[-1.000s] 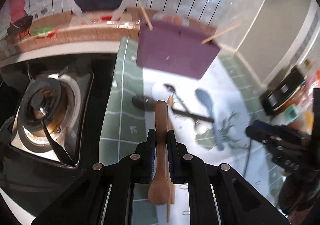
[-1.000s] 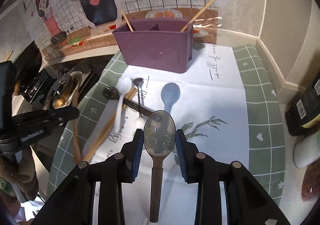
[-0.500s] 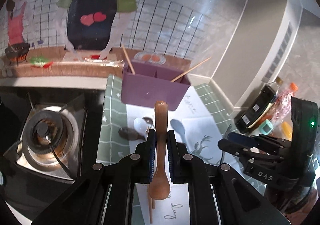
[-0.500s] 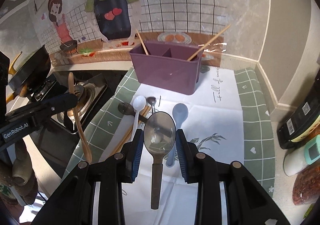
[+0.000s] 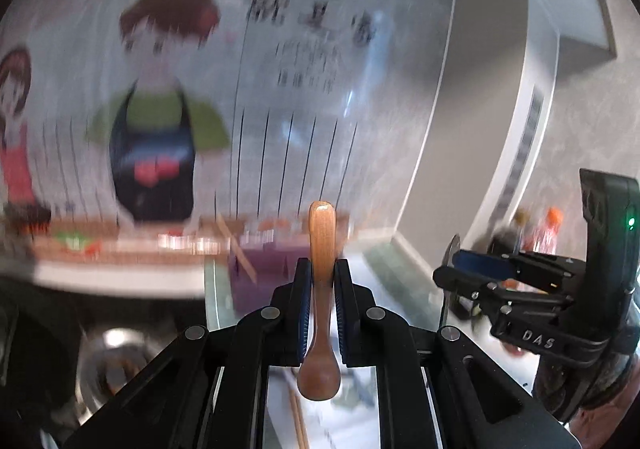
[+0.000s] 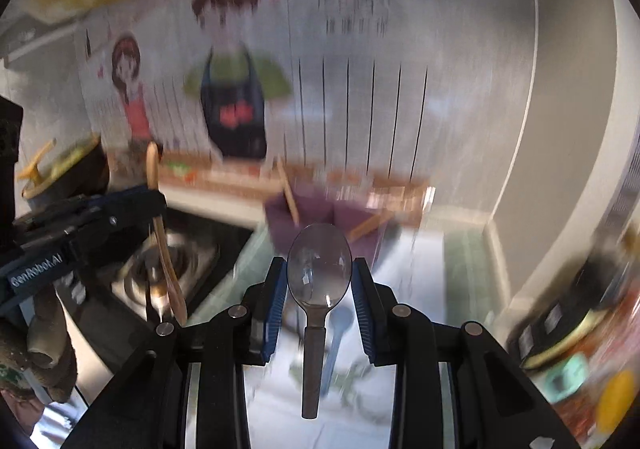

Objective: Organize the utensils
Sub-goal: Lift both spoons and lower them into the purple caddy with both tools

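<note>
My left gripper [image 5: 320, 269] is shut on a wooden spoon [image 5: 319, 329], handle pointing forward and bowl hanging toward the camera. My right gripper [image 6: 319, 269] is shut on a metal spoon [image 6: 319, 269], its pads pressing the sides of the bowl, handle hanging toward the camera. The purple utensil holder [image 6: 316, 215] stands ahead on the mat, blurred, with chopsticks [image 6: 289, 193] sticking out. In the left wrist view the holder [image 5: 264, 273] sits just beyond the spoon handle. A light blue spoon [image 6: 336, 333] lies on the mat below. Each gripper shows in the other's view: left gripper [image 6: 132, 205], right gripper [image 5: 472, 269].
A gas stove [image 6: 168, 269] is to the left of the green-and-white mat [image 6: 460, 261]. Bottles and jars [image 6: 568, 329] crowd the right edge. The tiled wall with cartoon stickers [image 6: 236, 89] is behind. A wooden chopstick [image 5: 298, 421] lies on the mat.
Both grippers have risen well above the mat with their spoons held, and tilted up; the holder and loose utensils have dropped lower in both views, and the wall fills most of each.
</note>
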`<state>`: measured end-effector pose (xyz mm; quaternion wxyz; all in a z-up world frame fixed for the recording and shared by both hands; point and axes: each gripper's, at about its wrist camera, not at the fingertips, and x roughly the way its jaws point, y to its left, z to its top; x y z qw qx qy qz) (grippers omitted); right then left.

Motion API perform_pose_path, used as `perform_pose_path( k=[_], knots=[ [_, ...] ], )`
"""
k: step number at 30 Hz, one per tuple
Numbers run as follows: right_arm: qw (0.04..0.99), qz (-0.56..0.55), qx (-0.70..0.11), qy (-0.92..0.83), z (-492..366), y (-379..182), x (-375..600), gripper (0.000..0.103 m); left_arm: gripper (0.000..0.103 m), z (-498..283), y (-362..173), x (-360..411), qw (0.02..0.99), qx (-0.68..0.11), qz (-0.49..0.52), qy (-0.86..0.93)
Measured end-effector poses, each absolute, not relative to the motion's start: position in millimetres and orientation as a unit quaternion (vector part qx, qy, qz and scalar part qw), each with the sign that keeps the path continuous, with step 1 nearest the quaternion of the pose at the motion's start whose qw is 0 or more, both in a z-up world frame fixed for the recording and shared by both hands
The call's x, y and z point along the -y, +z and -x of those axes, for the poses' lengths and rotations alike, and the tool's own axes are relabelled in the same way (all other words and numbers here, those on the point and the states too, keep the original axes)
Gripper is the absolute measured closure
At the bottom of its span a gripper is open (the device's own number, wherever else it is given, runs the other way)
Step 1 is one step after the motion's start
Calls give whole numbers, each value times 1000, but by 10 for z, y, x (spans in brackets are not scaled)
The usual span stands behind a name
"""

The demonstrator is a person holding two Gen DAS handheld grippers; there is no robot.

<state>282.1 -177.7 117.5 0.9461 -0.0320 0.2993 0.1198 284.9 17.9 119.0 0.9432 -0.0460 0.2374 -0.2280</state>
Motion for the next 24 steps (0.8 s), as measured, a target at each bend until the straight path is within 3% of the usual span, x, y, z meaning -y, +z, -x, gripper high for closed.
perform_pose_path(
  k=[6,12,17,24],
  knots=[
    [973,38,-205,97,-3150,2047,1789,73,91,-3153,1934,-118,965,-148,23,-215],
    [985,42,-149,69,-3505,2475,1832,73,91,-3598,2192,-121,972,-124,32,-200],
    [987,42,-144,58,-3849,2255,1905,73,91,-3991,2011,-70,972,-130,49,-187],
    [974,15,-208,82,-4463,1490,1930,73,91,-4576,1366,132,963,-189,42,-189]
  ],
)
